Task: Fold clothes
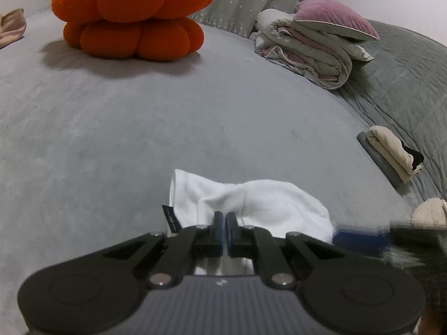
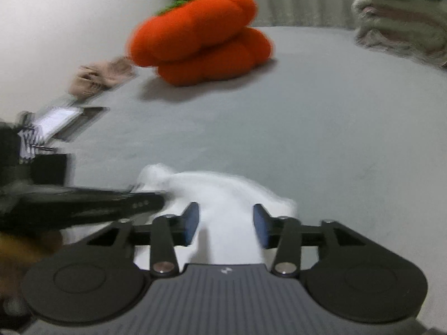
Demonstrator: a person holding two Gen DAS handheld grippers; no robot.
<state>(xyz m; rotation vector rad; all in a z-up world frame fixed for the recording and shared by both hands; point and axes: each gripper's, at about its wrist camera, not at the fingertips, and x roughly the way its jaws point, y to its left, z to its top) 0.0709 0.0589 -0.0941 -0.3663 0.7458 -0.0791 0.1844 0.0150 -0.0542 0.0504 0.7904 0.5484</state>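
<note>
The left claw is pinched nearly closed, while the right claw stands wide apart.

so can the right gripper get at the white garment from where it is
Probably yes: the right gripper is open with the white garment right between and ahead of its fingers, nothing covering it. The left gripper pinches it beside, not blocking.

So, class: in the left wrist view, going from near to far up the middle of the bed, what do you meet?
Left gripper → white garment → bare grey bed cover → orange pumpkin cushion.
</note>
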